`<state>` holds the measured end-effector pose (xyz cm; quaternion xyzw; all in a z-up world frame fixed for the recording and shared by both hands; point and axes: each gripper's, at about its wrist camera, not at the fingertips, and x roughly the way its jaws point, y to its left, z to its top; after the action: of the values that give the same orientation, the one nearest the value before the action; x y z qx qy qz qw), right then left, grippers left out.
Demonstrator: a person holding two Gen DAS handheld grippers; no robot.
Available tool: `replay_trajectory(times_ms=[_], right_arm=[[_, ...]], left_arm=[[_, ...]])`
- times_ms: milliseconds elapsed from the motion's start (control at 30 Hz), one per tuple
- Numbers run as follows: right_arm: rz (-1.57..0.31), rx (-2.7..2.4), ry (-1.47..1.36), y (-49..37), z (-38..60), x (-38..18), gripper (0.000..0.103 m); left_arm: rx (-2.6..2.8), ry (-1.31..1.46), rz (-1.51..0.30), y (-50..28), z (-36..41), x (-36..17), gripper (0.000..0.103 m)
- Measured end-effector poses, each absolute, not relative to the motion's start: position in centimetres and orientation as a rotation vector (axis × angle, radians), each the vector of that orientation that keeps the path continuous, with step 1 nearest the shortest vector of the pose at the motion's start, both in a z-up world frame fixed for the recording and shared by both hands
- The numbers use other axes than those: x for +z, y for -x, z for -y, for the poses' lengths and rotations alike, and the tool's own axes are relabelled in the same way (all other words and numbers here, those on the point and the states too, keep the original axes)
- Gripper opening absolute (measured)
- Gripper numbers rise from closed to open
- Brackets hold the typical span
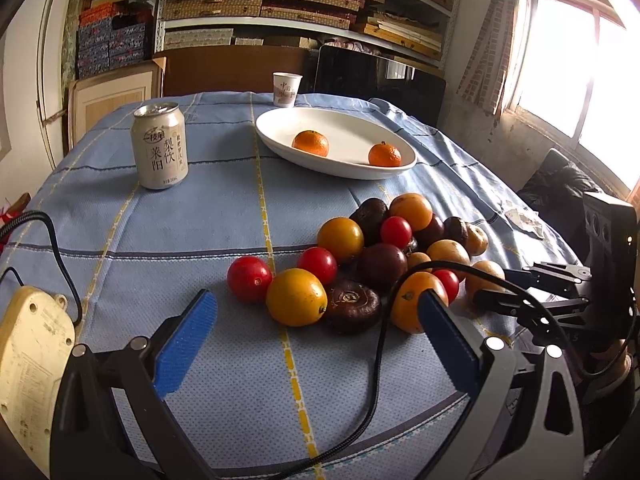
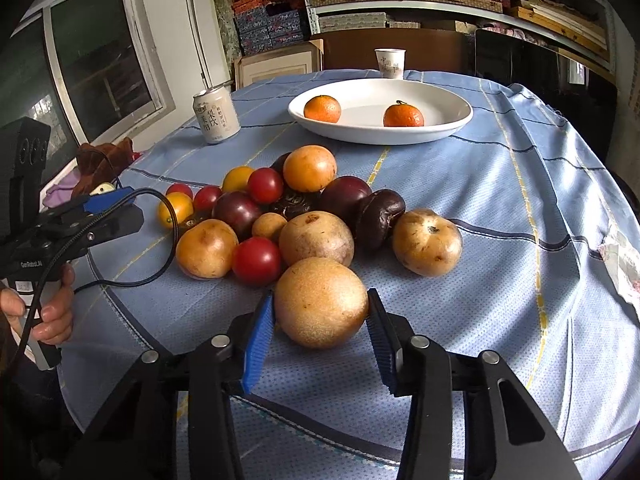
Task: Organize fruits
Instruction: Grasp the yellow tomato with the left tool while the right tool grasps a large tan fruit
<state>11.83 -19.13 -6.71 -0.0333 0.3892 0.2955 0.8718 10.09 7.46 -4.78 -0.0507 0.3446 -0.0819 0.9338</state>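
Clamping right gripper (image 2: 321,316) on the tan round fruit (image 2: 321,302) at lower centre, left gripper (image 1: 316,312) apart and empty, with two oranges (image 2: 322,108) plated (white plate (image 2: 452,120), upper centre) and the pile (image 2: 280,208) left on the desk (image 2: 500,240).

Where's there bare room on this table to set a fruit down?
Free: the white plate right of its two oranges, and cloth between the can and the fruit pile. The pile itself is crowded.

Right tool (image 2: 320,312) pads press a round fruit (image 2: 320,302); left tool (image 1: 316,312) gapes wide, angled downward.
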Motion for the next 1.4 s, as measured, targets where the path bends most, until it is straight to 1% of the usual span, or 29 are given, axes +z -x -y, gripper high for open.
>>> replay_trajectory(times_ms=[100,267,300,367,400,433,500,600,667,733,933,1067,1233,1400], right_arm=[[-0.810,0.625,0.030,-11.9,19.7,-6.6,0.045],[-0.806,0.632,0.020,-11.9,19.8,-6.5,0.045],[-0.807,0.632,0.018,-11.9,19.8,-6.5,0.045],[-0.808,0.634,0.014,-12.0,19.9,-6.5,0.045],[-0.808,0.634,0.014,-12.0,19.9,-6.5,0.045],[-0.807,0.634,0.014,-12.0,19.9,-6.5,0.045],[-0.806,0.635,0.012,-12.0,19.9,-6.5,0.045],[-0.806,0.633,0.013,-12.0,20.0,-6.5,0.045],[-0.806,0.635,0.013,-12.0,20.0,-6.5,0.045],[-0.805,0.634,0.012,-12.0,20.0,-6.5,0.045],[-0.802,0.637,0.012,-12.0,19.9,-6.5,0.045],[-0.801,0.639,0.011,-12.0,19.9,-6.5,0.045],[-0.800,0.639,0.010,-12.0,19.9,-6.5,0.045],[-0.801,0.640,0.013,-12.0,19.9,-6.5,0.045]], left_arm=[[-0.175,0.150,-0.711,-10.3,-8.3,-4.9,0.098],[-0.174,0.307,-0.728,-11.1,-10.9,-5.3,0.098],[-0.168,0.327,-0.728,-11.2,-11.3,-5.4,0.097],[-0.180,0.329,-0.730,-11.2,-11.2,-5.4,0.085],[-0.186,0.322,-0.735,-11.2,-11.0,-5.5,0.074],[-0.195,0.307,-0.746,-11.3,-10.7,-5.6,0.068],[-0.204,0.278,-0.756,-11.5,-10.0,-5.6,0.062],[-0.206,0.252,-0.758,-11.4,-9.5,-5.6,0.062],[-0.205,0.240,-0.772,-11.7,-9.2,-5.7,0.059],[-0.202,0.237,-0.797,-12.1,-9.1,-6.0,0.053],[-0.196,0.257,-0.832,-13.1,-9.2,-6.6,0.045],[-0.199,0.272,-0.835,-13.3,-9.4,-6.7,0.044],[-0.194,0.308,-0.836,-13.3,-10.1,-6.9,0.037],[-0.184,0.289,-0.844,-13.3,-9.8,-6.9,0.037]])
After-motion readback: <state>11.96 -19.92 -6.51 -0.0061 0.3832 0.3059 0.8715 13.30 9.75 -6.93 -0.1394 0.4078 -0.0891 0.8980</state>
